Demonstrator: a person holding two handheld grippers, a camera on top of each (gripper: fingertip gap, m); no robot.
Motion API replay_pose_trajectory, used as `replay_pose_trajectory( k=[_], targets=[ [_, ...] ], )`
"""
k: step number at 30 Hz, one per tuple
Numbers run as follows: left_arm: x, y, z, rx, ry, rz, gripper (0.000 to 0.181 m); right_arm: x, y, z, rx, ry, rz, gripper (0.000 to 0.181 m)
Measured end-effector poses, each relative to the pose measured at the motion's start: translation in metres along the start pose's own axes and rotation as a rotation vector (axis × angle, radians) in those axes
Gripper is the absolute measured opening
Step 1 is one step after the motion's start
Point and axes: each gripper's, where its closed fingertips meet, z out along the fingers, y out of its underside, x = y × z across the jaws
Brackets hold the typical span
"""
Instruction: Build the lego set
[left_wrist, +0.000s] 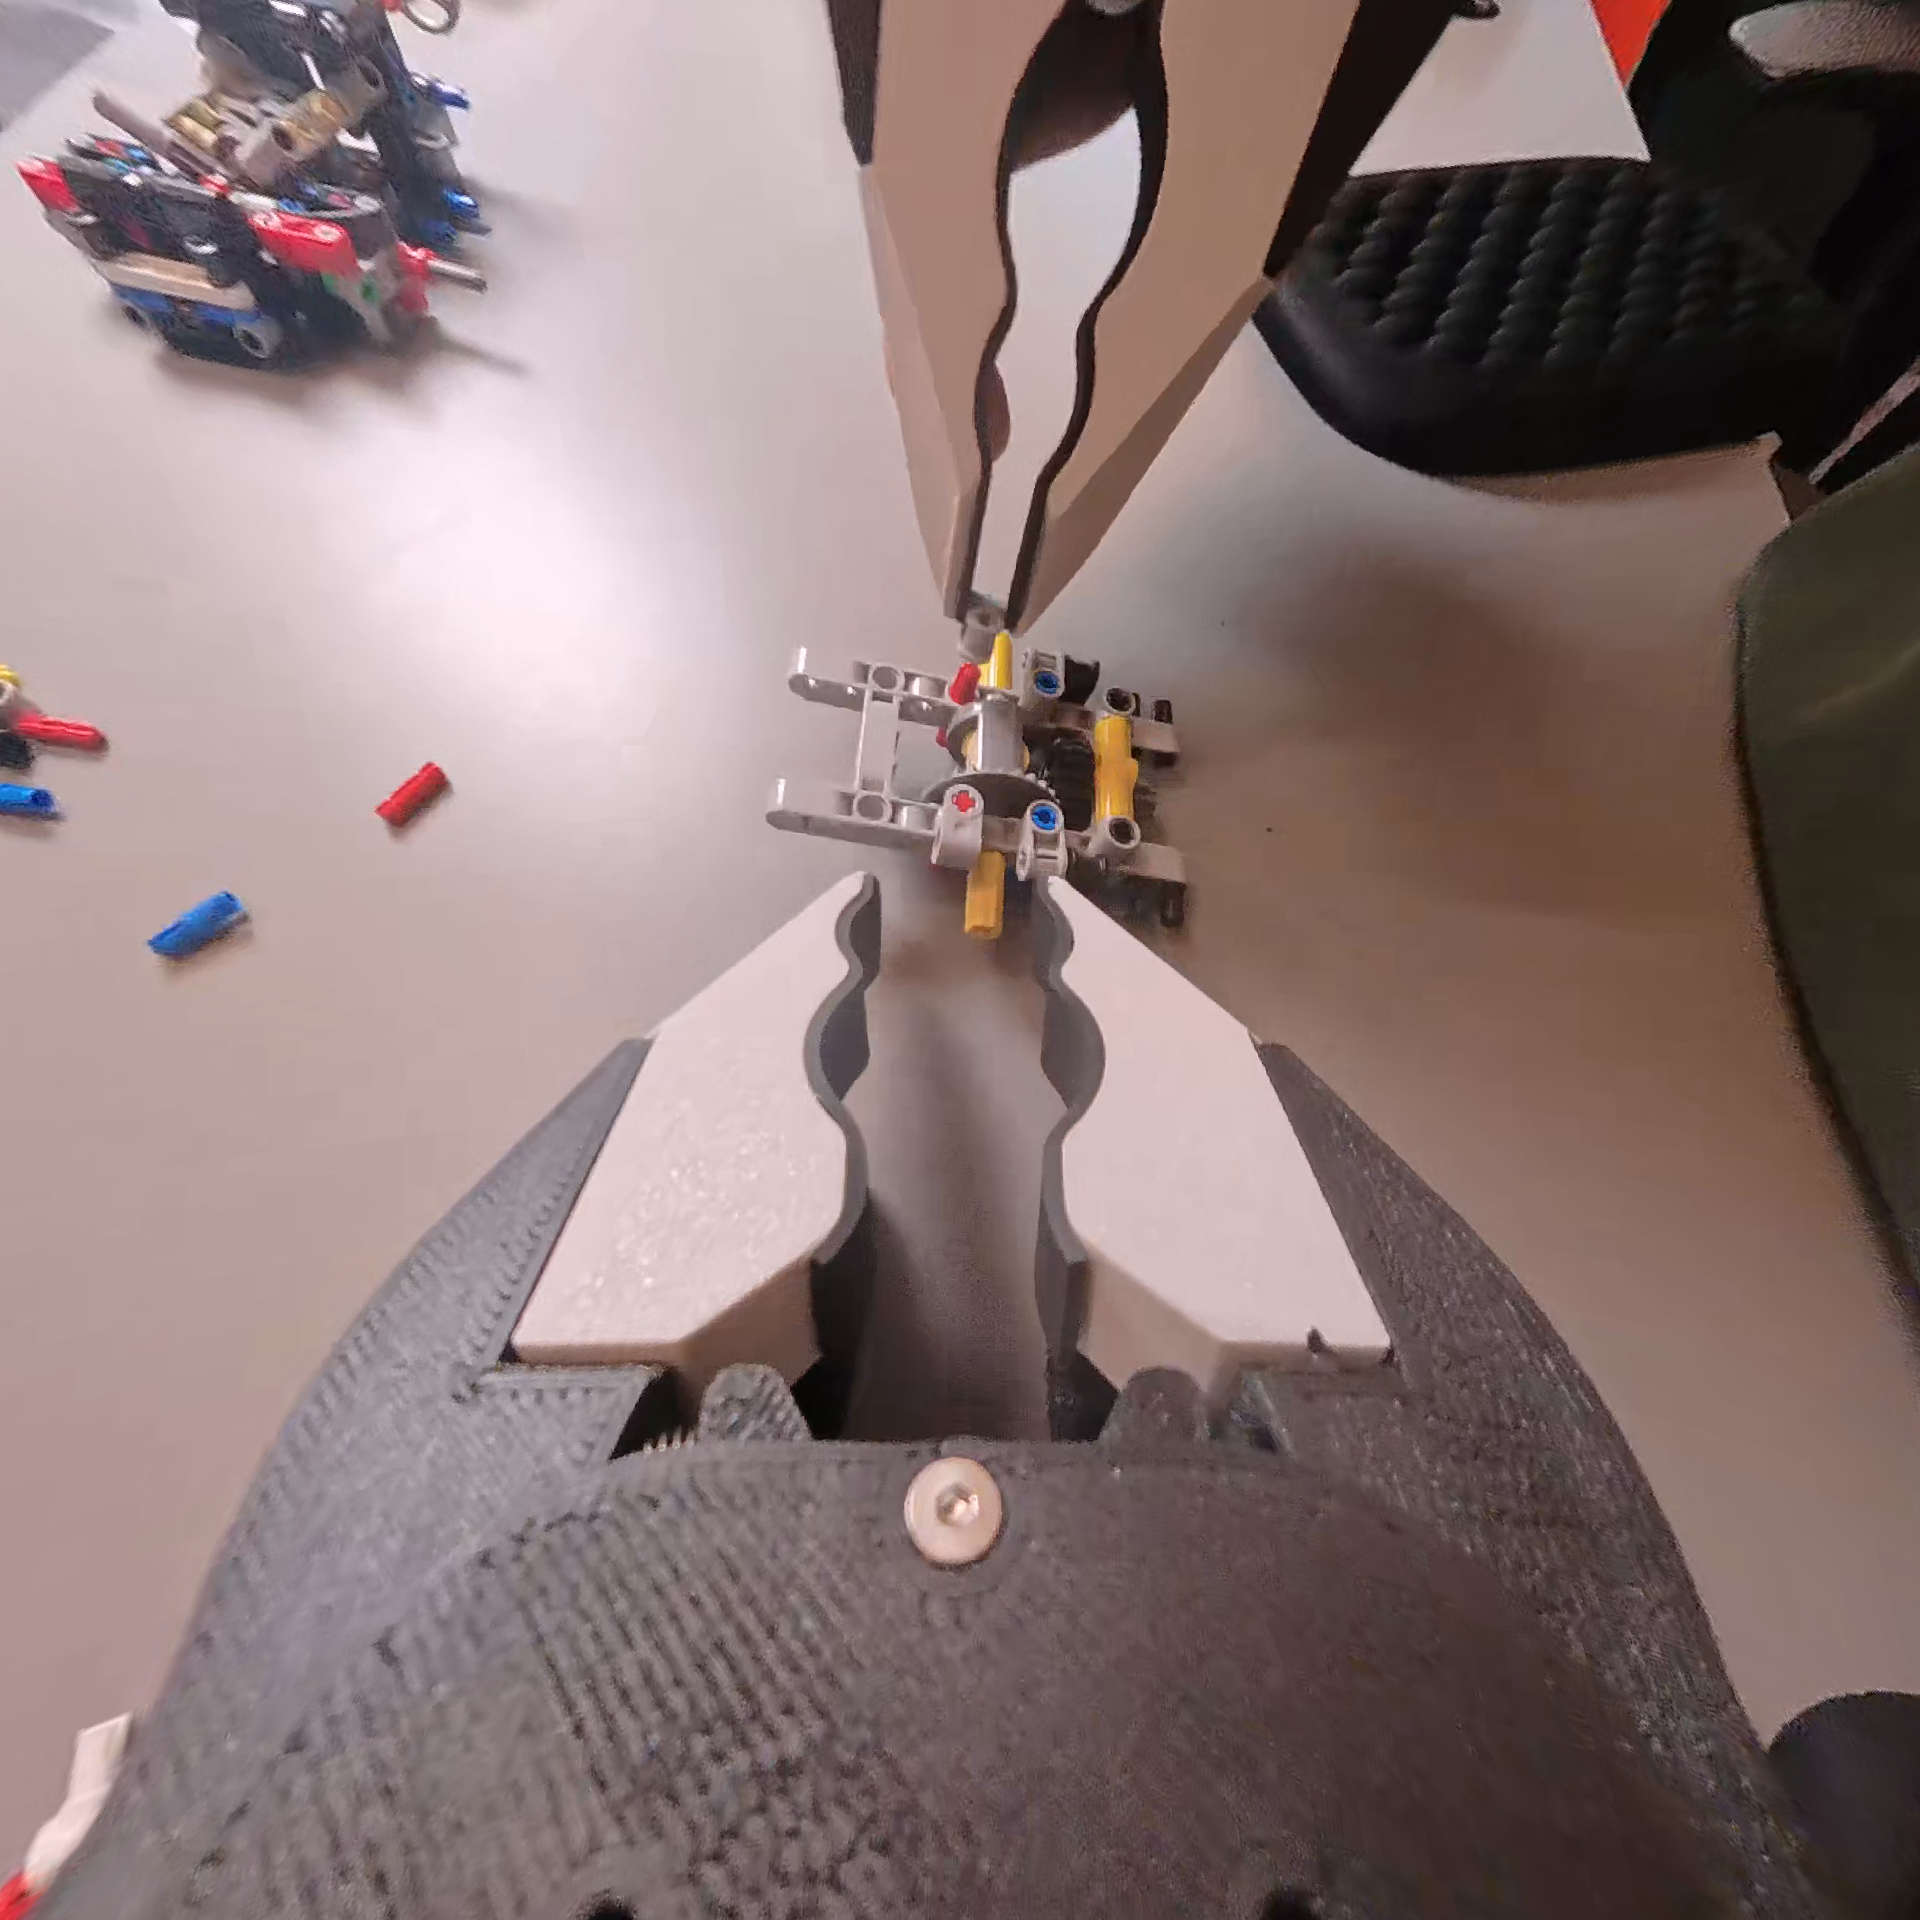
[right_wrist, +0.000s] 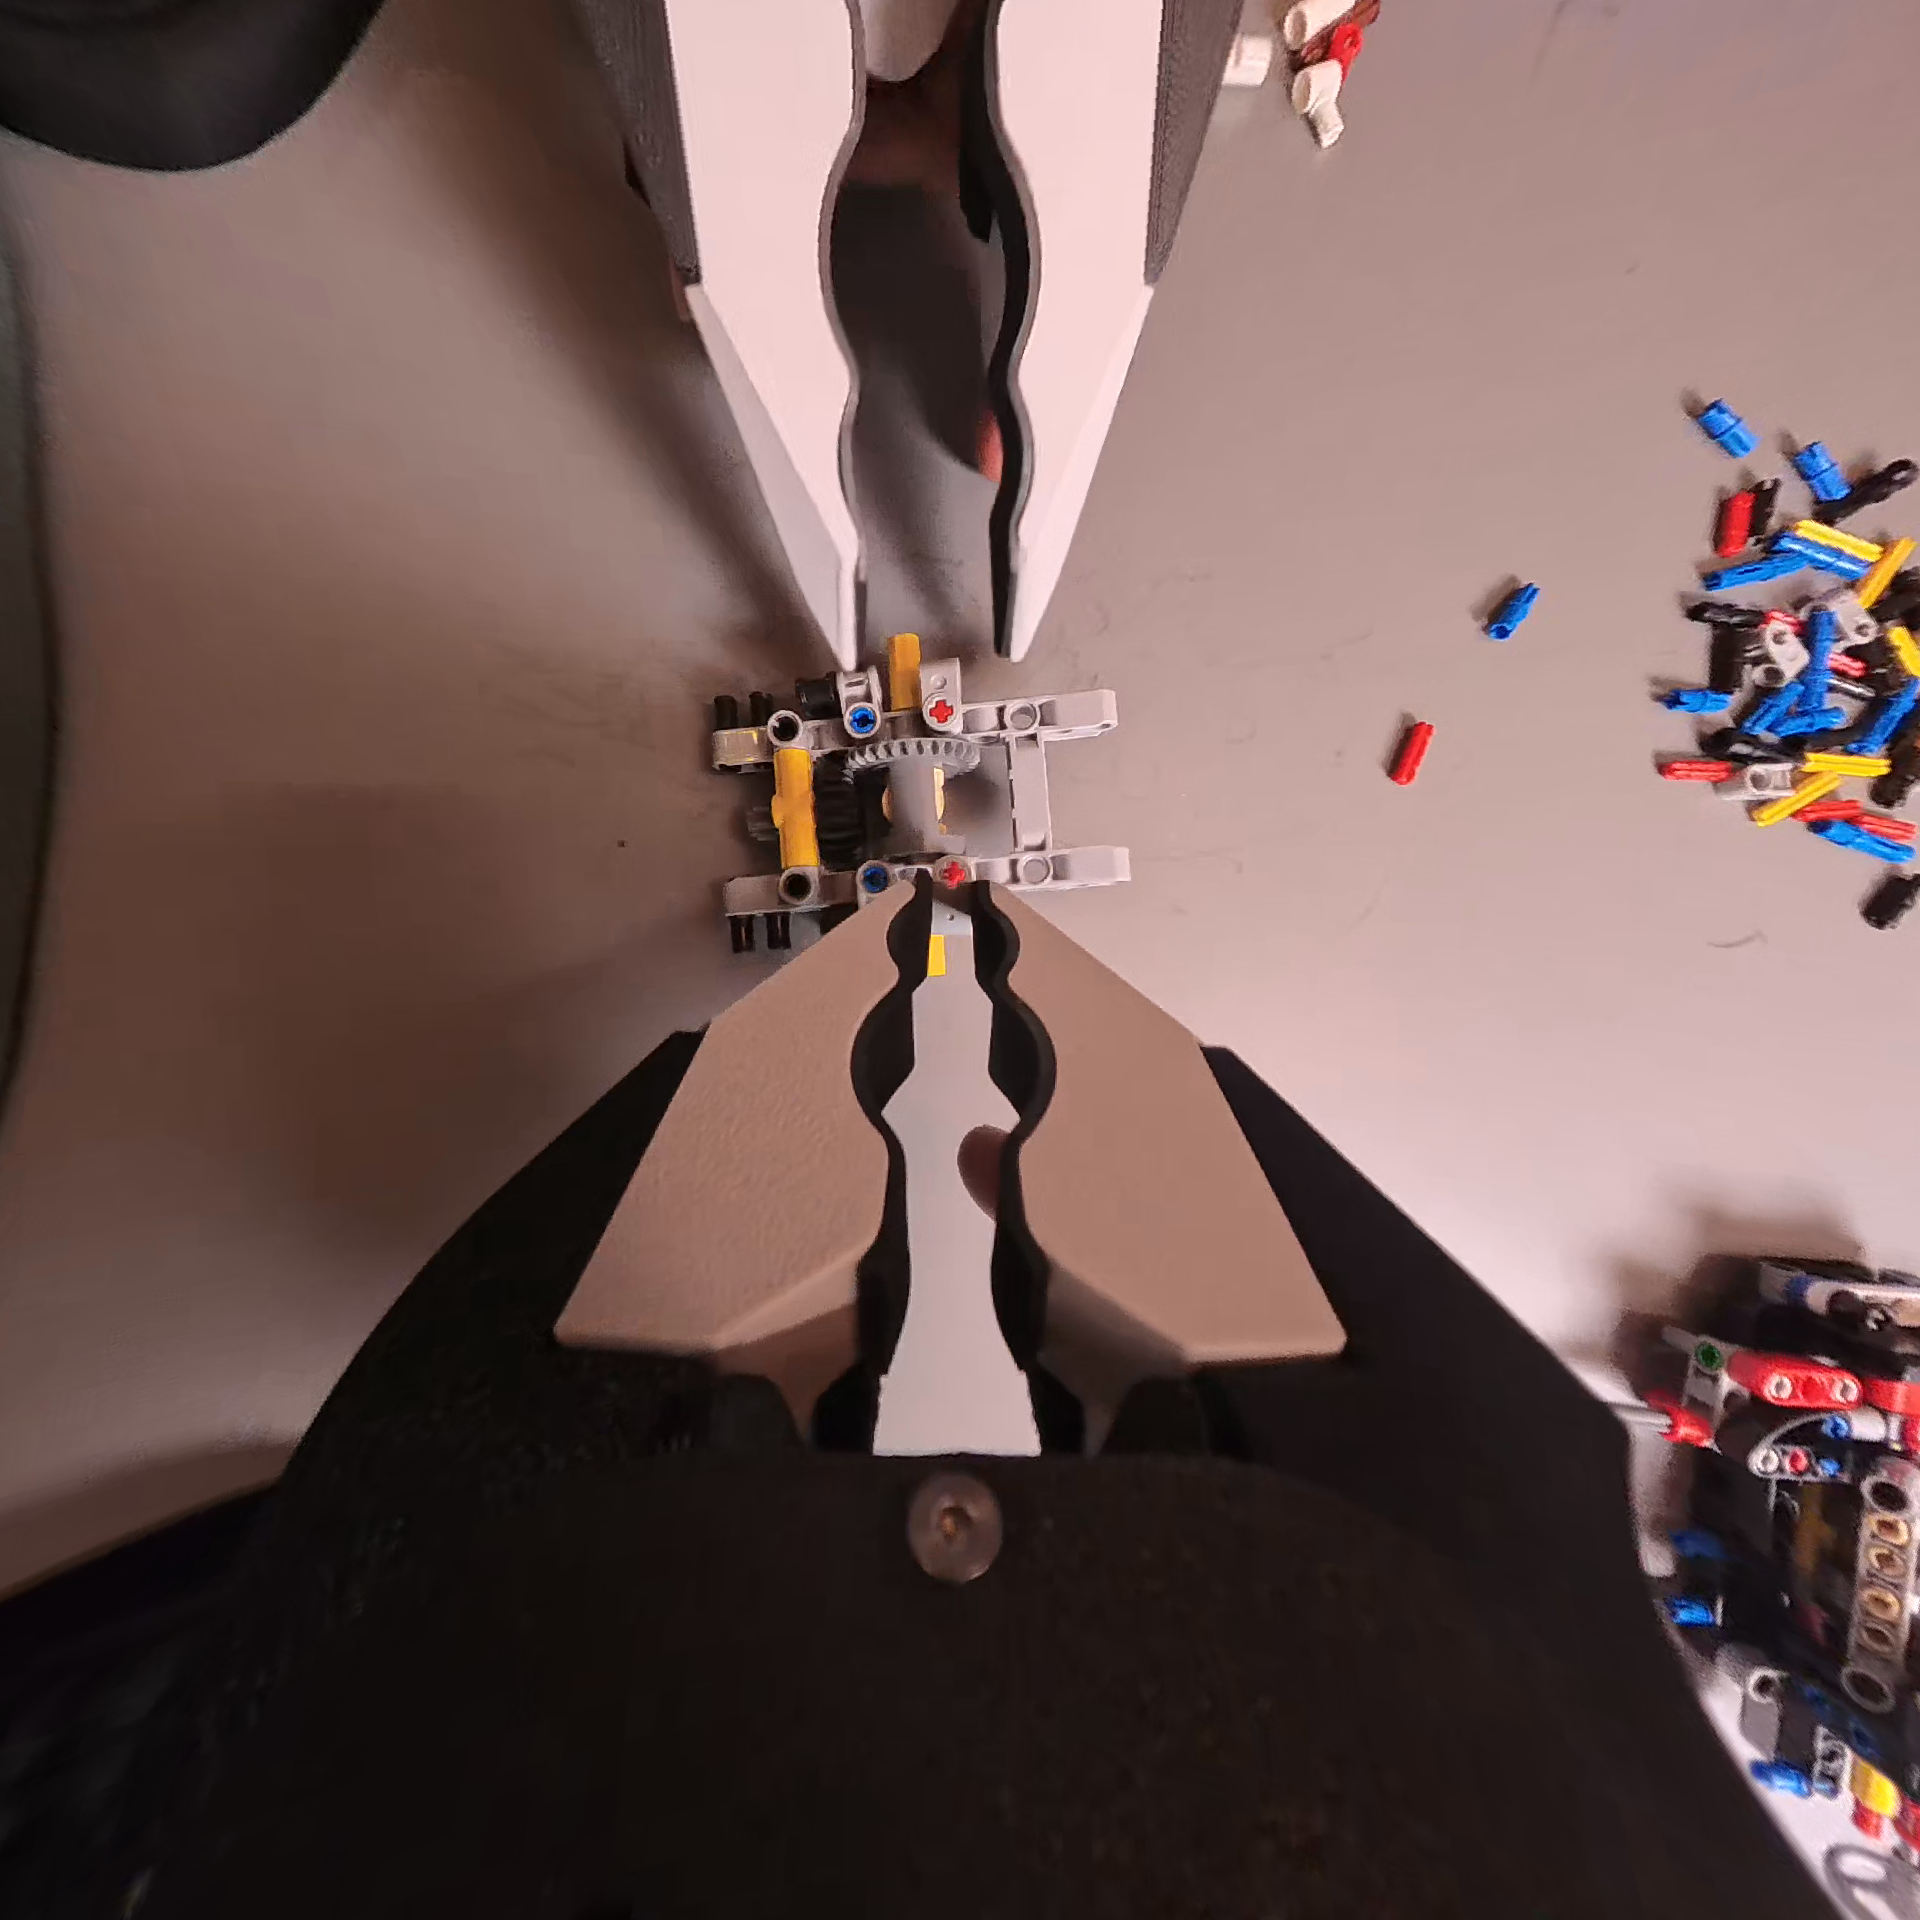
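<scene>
A small grey Lego frame assembly (left_wrist: 883, 727) with gears and yellow axles lies on the table; it also shows in the right wrist view (right_wrist: 1029, 790). My left gripper (left_wrist: 956, 888) is open, its tips on either side of one end of the yellow axle (left_wrist: 982, 899) without touching it. My right gripper (right_wrist: 948, 891) is at the opposite side of the assembly, shut on a small grey piece (right_wrist: 951, 928) at the axle's other end. In the left wrist view the right gripper (left_wrist: 987, 613) comes in from the top, with the grey piece (left_wrist: 980, 627) at its tips.
A larger part-built model (left_wrist: 260, 208) stands off to one side, also seen in the right wrist view (right_wrist: 1808, 1455). A pile of loose pins (right_wrist: 1808, 686), a red pin (right_wrist: 1410, 750) and a blue pin (right_wrist: 1510, 610) lie nearby. A black chair (left_wrist: 1558, 312) stands past the table's edge. The left gripper's tips are roughly 5 cm from the right gripper's. My left gripper's tips are some 10 cm from the red pin (right_wrist: 1410, 750). My left wrist view (left_wrist: 411, 801) looks at it from another angle.
</scene>
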Motion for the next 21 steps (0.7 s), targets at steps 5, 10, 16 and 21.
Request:
replay_pose_trajectory(
  k=[5, 10, 16, 21],
  targets=[
    [0.005, 0.002, 0.003, -0.026, 0.026, 0.019, 0.024, 0.0, 0.003, 0.005, -0.028, -0.026, -0.004, 0.006],
    [0.008, 0.003, 0.004, -0.038, 0.021, 0.075, 0.005, -0.001, 0.004, 0.006, -0.035, -0.043, 0.001, 0.006],
    [0.01, 0.003, 0.007, -0.047, -0.019, 0.168, 0.004, -0.002, 0.006, 0.005, -0.068, -0.056, 0.023, 0.006],
    [0.012, 0.002, 0.008, -0.038, -0.035, 0.211, 0.005, -0.005, 0.01, 0.005, -0.105, -0.101, 0.067, 0.006]
  ],
)
